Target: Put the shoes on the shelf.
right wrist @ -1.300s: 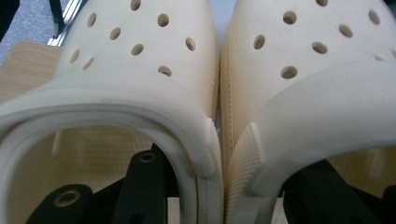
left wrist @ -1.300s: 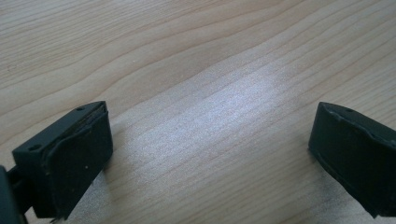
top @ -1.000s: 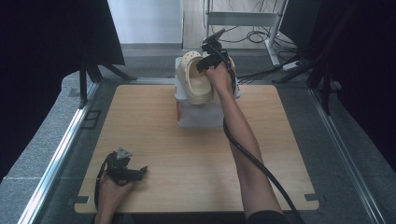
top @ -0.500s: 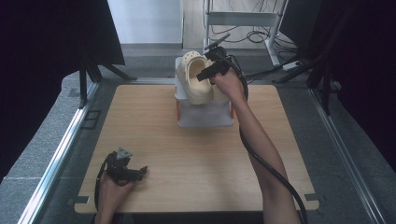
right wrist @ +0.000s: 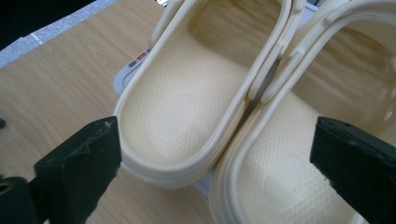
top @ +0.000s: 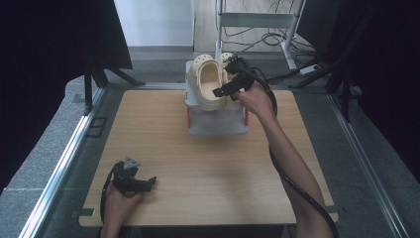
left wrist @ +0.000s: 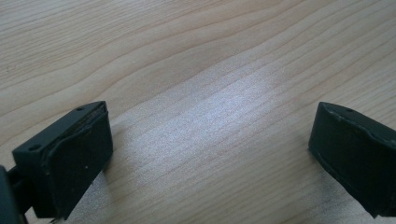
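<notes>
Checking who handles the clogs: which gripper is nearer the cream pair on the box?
Right. The right gripper hangs open just beside the clogs; the left gripper rests open on the table's near corner, well away.

grippers: black, blocky fingers (left wrist: 70,158) | cables: black | forearms: bare, no sleeves

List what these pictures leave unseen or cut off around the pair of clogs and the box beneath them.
- Second clog, high view: mostly hidden behind the right tongs and the hand.
- Toes of both clogs, right gripper view: cut off by the top edge; the first clog shows its heel end.
- White box: its inside is covered by the clogs.
- Left tongs, high view: too small to judge the gap; the left gripper view shows them open.
</notes>
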`<state>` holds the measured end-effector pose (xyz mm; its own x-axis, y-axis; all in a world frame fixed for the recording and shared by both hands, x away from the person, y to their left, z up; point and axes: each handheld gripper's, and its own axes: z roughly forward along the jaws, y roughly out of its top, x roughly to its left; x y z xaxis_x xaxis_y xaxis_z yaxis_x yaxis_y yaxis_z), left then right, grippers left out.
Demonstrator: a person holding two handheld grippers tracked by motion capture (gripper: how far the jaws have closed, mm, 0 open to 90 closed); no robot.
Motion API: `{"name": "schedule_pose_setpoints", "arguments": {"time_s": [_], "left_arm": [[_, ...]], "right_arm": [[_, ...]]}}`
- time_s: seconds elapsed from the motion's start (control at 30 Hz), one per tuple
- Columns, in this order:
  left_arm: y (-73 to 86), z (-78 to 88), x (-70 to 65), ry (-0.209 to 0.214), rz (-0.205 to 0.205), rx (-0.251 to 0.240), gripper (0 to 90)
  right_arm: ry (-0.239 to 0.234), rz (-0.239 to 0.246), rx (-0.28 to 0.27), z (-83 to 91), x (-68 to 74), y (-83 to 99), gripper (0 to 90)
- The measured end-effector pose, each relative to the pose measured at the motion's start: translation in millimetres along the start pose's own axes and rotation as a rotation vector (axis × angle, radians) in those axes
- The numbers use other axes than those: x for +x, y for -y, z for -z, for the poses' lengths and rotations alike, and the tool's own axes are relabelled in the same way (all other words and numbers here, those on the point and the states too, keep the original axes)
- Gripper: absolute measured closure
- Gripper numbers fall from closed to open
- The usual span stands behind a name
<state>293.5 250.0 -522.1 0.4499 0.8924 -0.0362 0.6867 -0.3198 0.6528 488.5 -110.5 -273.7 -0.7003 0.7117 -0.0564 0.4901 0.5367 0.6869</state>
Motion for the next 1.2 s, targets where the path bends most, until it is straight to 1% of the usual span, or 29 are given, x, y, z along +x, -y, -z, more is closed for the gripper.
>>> {"name": "schedule_pose_setpoints", "arguments": {"time_s": [0.03,0.13,0.23,0.3,0.4,0.5,0.7,0.9,1.07,1.2], "left_arm": [[0.0,0.0,0.0,0.000,0.000,0.000,0.0],[0.0,0.0,0.0,0.000,0.000,0.000,0.0],[0.1,-0.3,-0.1,-0.003,0.000,-0.003,0.0],[0.1,-0.3,-0.1,-0.003,0.000,-0.003,0.0],[0.0,-0.3,0.1,-0.003,-0.003,-0.003,0.0],[-0.2,-0.5,-0.2,-0.007,0.000,-0.003,0.0],[-0.3,-0.8,-0.6,-0.007,0.005,-0.006,0.0],[-0.5,-0.8,-0.6,-0.009,0.004,-0.006,0.0],[-0.5,-0.8,-0.6,-0.009,0.004,-0.005,0.0],[-0.5,-0.8,-0.6,-0.010,0.004,-0.005,0.0]], "right_arm": [[-0.007,0.015,-0.001,1.3,0.0,2.8,0.0],[-0.019,0.031,-0.006,6.3,-0.3,12.2,0.0],[-0.031,0.057,-0.029,14.7,0.4,21.7,0.0],[-0.026,0.073,-0.052,21.5,1.6,27.6,0.0],[-0.035,0.078,-0.074,31.4,2.9,36.7,0.0],[-0.040,0.079,-0.074,40.3,3.6,47.6,0.0],[-0.071,0.083,-0.089,53.9,5.8,75.3,0.0],[-0.092,0.085,-0.095,61.7,10.9,105.3,0.0],[-0.069,0.105,-0.106,65.7,17.1,129.1,0.0],[-0.076,0.120,-0.096,64.3,23.3,147.9,0.0]]}}
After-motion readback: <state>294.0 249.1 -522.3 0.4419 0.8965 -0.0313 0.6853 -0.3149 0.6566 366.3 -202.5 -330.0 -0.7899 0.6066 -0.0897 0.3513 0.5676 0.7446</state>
